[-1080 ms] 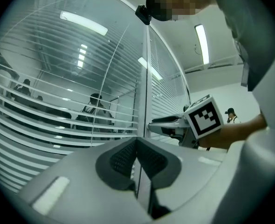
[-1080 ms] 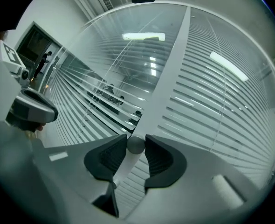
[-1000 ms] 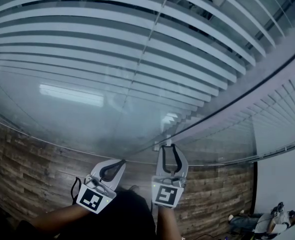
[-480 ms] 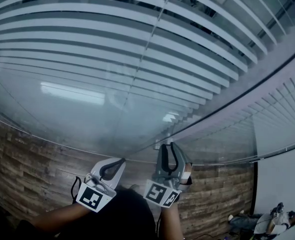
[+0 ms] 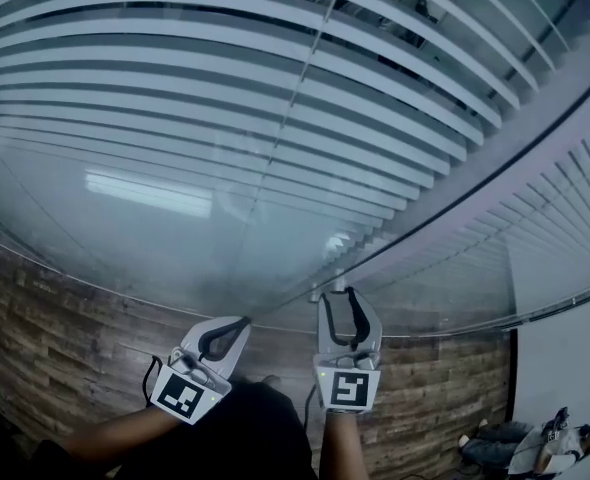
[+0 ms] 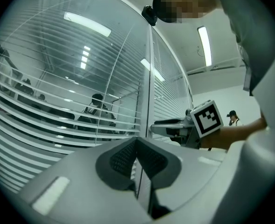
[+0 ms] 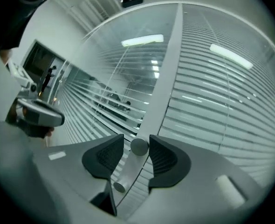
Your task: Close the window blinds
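White slatted blinds [image 5: 275, 118] hang behind a glass pane, their slats tilted with gaps between them. A pale upright frame post [image 7: 168, 78] runs between two panes. A round silver knob [image 7: 139, 146] sticks out from it, with a second small knob [image 7: 119, 186] lower down. My right gripper [image 7: 136, 142] has the upper knob between its jaws. Those jaws have just been opening, and a gap shows beside the left pad. In the head view the right gripper [image 5: 343, 313] points at the frame. My left gripper [image 6: 137, 147] is level beside it, pads together on nothing.
A wood-panelled wall [image 5: 65, 338] runs under the glass. A white wall [image 5: 565, 358] stands at the right, with a person seated low beside it [image 5: 535, 443]. People [image 6: 96, 108] are visible behind the blinds. The left gripper [image 7: 37, 115] sits close to the right one.
The right gripper, rolled to one side half a second ago, is back upright and its jaws stand a little wider. The left gripper has not moved.
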The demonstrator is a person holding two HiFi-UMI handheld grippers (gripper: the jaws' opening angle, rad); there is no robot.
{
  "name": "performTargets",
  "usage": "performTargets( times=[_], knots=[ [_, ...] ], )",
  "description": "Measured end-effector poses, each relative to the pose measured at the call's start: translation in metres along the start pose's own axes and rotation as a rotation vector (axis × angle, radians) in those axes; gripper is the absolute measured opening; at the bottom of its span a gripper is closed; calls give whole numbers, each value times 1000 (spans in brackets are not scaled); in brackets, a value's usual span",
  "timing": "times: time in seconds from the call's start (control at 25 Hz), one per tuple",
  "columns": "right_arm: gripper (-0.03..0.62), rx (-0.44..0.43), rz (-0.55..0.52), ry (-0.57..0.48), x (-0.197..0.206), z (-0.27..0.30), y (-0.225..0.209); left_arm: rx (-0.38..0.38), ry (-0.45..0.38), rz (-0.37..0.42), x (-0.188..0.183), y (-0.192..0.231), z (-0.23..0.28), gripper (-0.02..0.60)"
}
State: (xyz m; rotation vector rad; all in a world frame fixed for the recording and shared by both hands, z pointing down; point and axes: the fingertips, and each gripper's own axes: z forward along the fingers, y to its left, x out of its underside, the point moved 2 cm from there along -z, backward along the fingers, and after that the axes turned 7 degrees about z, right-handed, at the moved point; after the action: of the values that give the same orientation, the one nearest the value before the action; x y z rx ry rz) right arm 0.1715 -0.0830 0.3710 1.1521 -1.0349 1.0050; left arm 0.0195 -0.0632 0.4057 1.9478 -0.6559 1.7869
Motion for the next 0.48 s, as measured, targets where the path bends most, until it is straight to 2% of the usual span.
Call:
performTargets(
  times=[0.28, 0.4, 0.48],
  knots=[
    [158, 78, 386, -28, 8, -3, -12, -31, 12, -16, 2, 9, -13, 0],
    [148, 73, 576, -52, 12, -1, -14, -40, 27, -33, 7, 12, -17, 0],
    [121, 69, 643, -68, 13, 0, -13, -48, 39, -41, 11, 15, -20, 0]
  ],
)
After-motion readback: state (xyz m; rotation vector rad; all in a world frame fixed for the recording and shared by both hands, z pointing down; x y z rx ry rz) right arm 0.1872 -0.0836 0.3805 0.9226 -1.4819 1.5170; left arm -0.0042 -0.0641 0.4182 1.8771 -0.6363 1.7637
